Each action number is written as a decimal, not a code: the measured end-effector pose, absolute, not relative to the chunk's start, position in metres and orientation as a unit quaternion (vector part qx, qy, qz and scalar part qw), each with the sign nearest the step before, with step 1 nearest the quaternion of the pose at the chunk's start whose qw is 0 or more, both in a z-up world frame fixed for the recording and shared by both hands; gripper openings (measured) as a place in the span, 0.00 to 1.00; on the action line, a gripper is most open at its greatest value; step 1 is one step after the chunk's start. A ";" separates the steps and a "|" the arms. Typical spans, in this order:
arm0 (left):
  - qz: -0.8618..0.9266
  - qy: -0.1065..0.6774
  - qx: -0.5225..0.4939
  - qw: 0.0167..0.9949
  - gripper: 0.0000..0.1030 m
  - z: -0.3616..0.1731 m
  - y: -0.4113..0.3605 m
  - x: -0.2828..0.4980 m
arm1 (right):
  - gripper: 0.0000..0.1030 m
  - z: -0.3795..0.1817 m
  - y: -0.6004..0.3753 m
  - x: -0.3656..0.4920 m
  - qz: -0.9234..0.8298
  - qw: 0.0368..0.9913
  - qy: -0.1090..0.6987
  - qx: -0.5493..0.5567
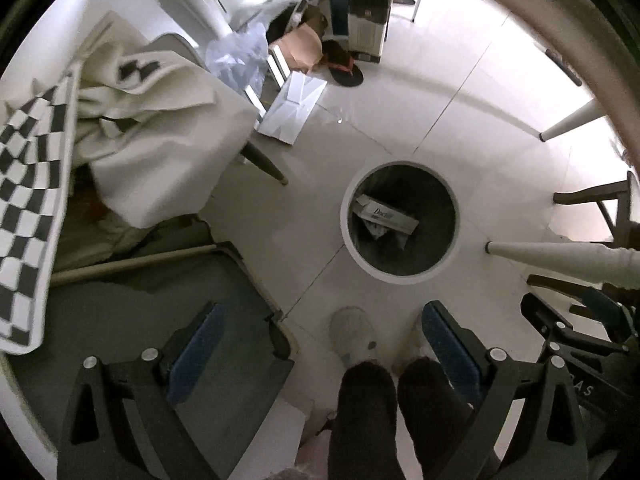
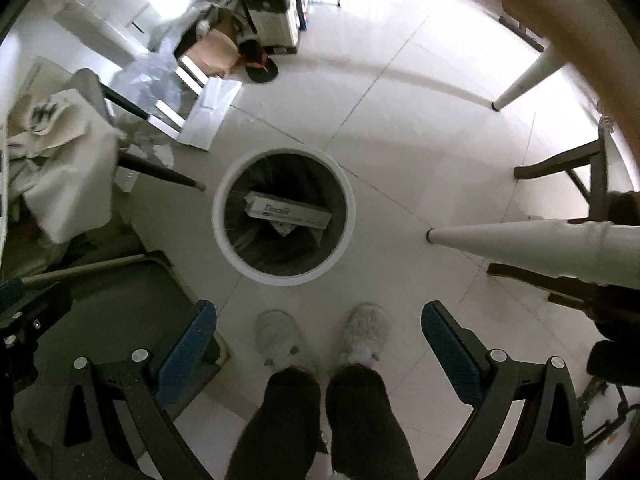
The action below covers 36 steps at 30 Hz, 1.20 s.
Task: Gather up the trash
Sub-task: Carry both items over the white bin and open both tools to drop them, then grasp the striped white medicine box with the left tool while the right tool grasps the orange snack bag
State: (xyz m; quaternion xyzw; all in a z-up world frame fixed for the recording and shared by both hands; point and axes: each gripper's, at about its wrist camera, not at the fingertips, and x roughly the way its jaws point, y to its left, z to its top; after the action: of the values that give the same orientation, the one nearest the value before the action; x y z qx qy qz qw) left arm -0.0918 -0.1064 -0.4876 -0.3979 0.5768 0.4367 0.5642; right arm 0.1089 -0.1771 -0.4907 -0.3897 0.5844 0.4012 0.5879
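White-rimmed bin [image 2: 285, 276] holding a carton [image 2: 288, 210], bare tile around, left hand-held gripper [image 1: 320, 344] and right hand-held gripper [image 2: 319, 340] both spread apart

Light: bright glare on the floor [image 1: 440, 92] far ahead of the grippers
Shadow: dim close below
Edges: bent, dark, blurred

Both wrist cameras hang high and look almost straight down at the tiled floor [image 1: 400, 112], well above it. The left view sits further left, so the white-rimmed bin [image 1: 400, 222] lands right of centre; in the right view the bin [image 2: 284, 216] lies left of centre. Both share the bin, the person's slippers [image 2: 362, 336], a white table leg [image 2: 520, 244] and the draped chair [image 1: 160, 128].
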 end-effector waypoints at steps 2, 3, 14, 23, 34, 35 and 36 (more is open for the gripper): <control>0.438 0.573 -0.400 0.566 0.98 -0.464 -0.110 -0.097 | 1.00 -0.461 -0.181 0.102 0.406 0.590 0.580 -0.389; 0.438 0.571 -0.399 0.568 0.98 -0.453 -0.111 -0.099 | 1.00 -0.449 -0.182 0.099 0.408 0.590 0.580 -0.387; 0.465 0.544 -0.371 0.591 0.98 -0.328 -0.108 -0.102 | 1.00 -0.302 -0.189 0.109 0.415 0.609 0.600 -0.312; 0.476 0.529 -0.334 0.618 0.98 -0.270 -0.064 -0.029 | 1.00 -0.216 -0.163 0.223 0.374 0.677 0.599 -0.206; 0.404 0.545 -0.396 0.619 0.97 -0.293 0.035 0.163 | 1.00 -0.247 -0.116 0.424 0.253 0.717 0.630 -0.159; 0.396 0.546 -0.405 0.617 0.97 -0.299 0.044 0.177 | 1.00 -0.252 -0.111 0.433 0.247 0.716 0.633 -0.159; 0.391 0.550 -0.412 0.613 0.97 -0.305 0.052 0.192 | 1.00 -0.259 -0.105 0.444 0.241 0.714 0.638 -0.157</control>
State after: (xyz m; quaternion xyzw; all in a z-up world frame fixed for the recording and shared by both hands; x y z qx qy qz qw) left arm 0.1916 0.0524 -0.3050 -0.4122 0.5496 0.3905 0.6128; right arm 0.4441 -0.1054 -0.2589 -0.1574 0.6377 0.2412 0.7144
